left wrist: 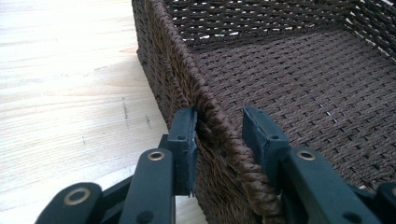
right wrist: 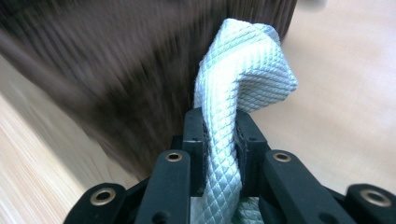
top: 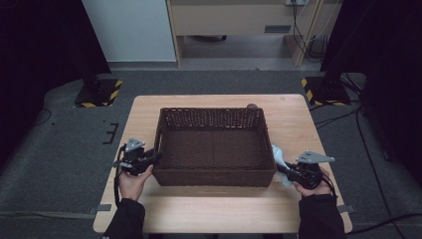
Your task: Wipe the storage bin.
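While we see the basket point(top: 214, 177) mid-frame on the table point(top: 288, 119) from above, the left gripper point(left wrist: 218, 135) view shows its jaws astride the left rim point(left wrist: 219, 130), one pad touching, the other apart. Our right gripper point(right wrist: 220, 135) pinches a pale quilted cloth point(right wrist: 243, 70) at lower right, its length running along the jaws, beside the basket's right wall.

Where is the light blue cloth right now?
The light blue cloth is pinched in the right gripper, just outside the right wall of the brown basket, near the table's right front edge in the high view.
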